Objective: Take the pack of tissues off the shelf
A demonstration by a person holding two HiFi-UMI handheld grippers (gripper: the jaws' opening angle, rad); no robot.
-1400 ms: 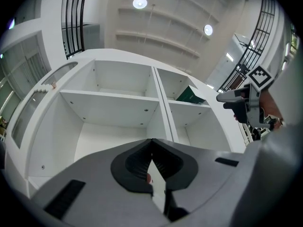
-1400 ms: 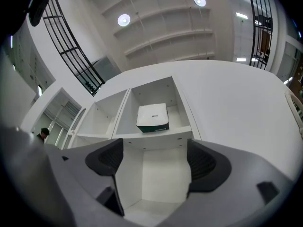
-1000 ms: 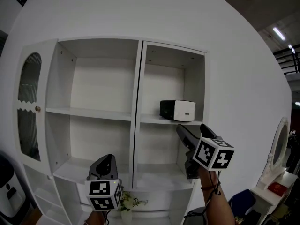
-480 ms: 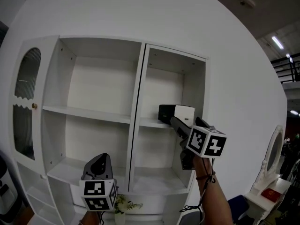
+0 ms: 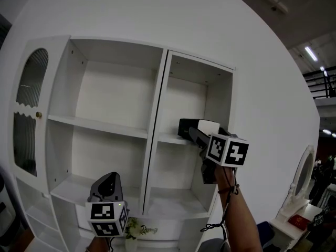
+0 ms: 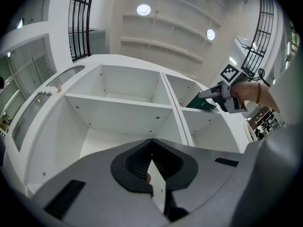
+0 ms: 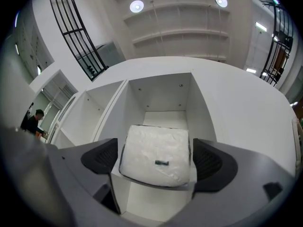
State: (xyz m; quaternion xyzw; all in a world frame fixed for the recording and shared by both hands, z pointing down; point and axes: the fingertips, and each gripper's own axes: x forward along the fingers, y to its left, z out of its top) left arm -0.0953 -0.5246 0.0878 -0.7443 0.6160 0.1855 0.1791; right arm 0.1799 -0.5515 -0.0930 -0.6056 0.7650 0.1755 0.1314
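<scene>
Up at the white shelf unit [image 5: 156,114], the pack of tissues [image 5: 185,128] lies on the middle shelf [image 5: 167,139] of the narrower right-hand column, close to the shelf's front edge. The right gripper [image 7: 156,161] is raised to that shelf and points at the pack. Its jaws have just been opening and stand wide, one on each side of the pack. In the right gripper view the pack's white wrapped face fills most of the space between them, and a thin gap shows on either side, so the pads do not press on it. The pack rests on the shelf board.

The left gripper [image 6: 152,145] is held lower, in front of the wider left-hand column, well apart from the pack. Its jaws are together at the tips with nothing between them.

An arched glass door [image 5: 29,109] closes the far left of the unit, and a small plant [image 5: 137,228] stands below the lowest open shelf.
</scene>
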